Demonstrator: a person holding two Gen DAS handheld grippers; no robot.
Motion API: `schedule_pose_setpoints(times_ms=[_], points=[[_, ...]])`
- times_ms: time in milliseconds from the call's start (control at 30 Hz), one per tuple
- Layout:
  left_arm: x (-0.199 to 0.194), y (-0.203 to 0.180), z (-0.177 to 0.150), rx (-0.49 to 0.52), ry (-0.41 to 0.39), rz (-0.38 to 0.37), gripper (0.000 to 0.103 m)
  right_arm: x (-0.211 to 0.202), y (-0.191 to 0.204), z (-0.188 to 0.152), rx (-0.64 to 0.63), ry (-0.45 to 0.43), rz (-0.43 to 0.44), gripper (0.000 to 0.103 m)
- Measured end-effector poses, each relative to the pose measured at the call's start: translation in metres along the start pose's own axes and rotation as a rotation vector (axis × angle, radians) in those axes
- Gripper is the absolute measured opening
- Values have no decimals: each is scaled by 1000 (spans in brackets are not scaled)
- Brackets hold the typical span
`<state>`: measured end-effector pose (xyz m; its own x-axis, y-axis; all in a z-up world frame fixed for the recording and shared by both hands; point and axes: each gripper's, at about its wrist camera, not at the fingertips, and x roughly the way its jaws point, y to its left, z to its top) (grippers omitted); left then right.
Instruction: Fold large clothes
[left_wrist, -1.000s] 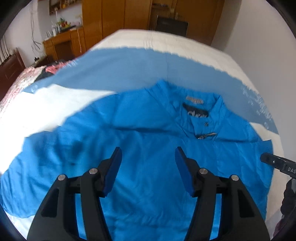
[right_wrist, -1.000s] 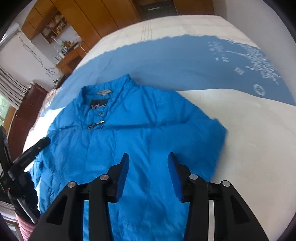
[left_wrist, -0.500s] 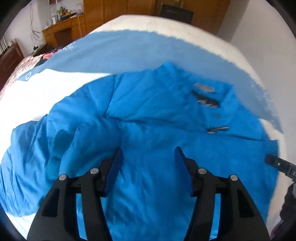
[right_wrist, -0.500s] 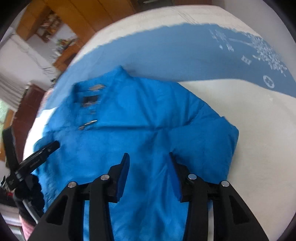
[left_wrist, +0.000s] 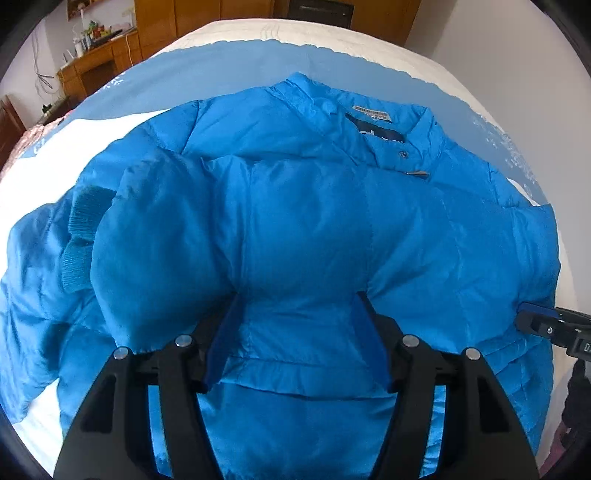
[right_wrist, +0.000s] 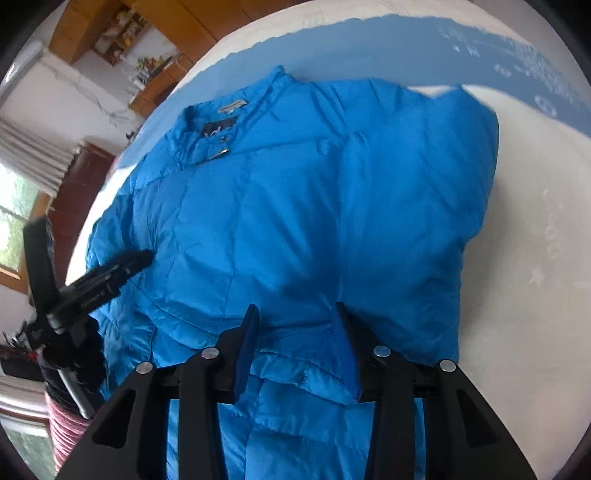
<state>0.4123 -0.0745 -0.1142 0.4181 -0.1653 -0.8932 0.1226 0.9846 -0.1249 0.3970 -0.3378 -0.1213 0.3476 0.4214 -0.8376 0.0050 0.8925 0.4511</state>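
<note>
A bright blue puffy jacket lies front up on the bed, collar at the far end, sleeves folded in over the body; it also fills the right wrist view. My left gripper is open, its fingers low against the jacket's lower half, with a ridge of fabric bulging between them. My right gripper is open in the same way on the right side of the lower half. The right gripper's finger shows at the right edge of the left wrist view. The left gripper shows at the left of the right wrist view.
The bed has a white cover with a blue band beyond the collar. Wooden wardrobes and a desk stand past the bed's far end. A window with curtains is at the left.
Both grippers have dropped down and forward onto the jacket. The left sleeve has been folded in over the body, and the jacket now bulges up between the open fingers.
</note>
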Motion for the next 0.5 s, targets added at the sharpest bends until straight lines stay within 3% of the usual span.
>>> schedule_pose_setpoints(times_ms=[200,300,400,500], points=[[-7,0,-3,-17,-14,-2,62,-6,6,-5,-24,-18,-19,42],[-34,16,-9,-70,-42,-23,70,-27,14,-7,-63,-73,7,48],[-78,49,-28,-95,-136,44,77,-46,13,-6,-72,-128,-29,50],[-113,102,-56,-183,-179,113,81,-48,7,-5,-78,-123,-53,51]])
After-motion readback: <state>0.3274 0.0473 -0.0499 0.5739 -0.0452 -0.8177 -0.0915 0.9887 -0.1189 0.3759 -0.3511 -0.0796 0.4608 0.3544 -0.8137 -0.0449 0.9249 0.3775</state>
